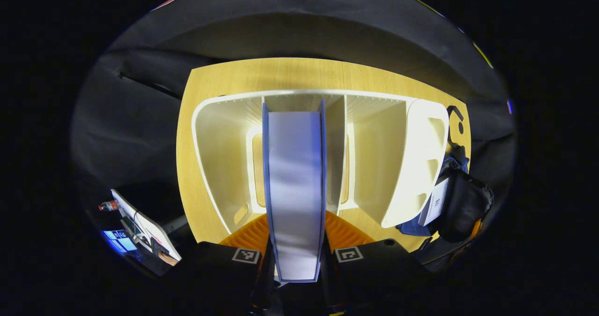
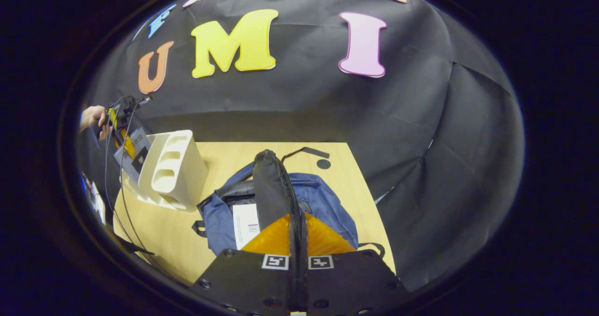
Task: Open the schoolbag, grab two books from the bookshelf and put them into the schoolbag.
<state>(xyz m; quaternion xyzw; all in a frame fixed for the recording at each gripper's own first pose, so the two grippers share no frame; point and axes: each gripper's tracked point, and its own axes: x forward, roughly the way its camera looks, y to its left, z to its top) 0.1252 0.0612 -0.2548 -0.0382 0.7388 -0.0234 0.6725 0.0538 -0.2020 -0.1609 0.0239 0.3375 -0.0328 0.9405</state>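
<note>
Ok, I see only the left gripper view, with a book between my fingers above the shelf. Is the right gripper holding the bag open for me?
Observer: Yes. In the right gripper view the right gripper is shut on the black flap of the schoolbag and holds it up.
Operator: Is something inside already?
Observer: A flat white thing with print lies in the opening. I cannot tell if it is a book.
Operator: And where is the bag from the shelf?
Observer: It lies on the table, close beside the end wall of the bookshelf. I cannot tell whether they touch.
</note>
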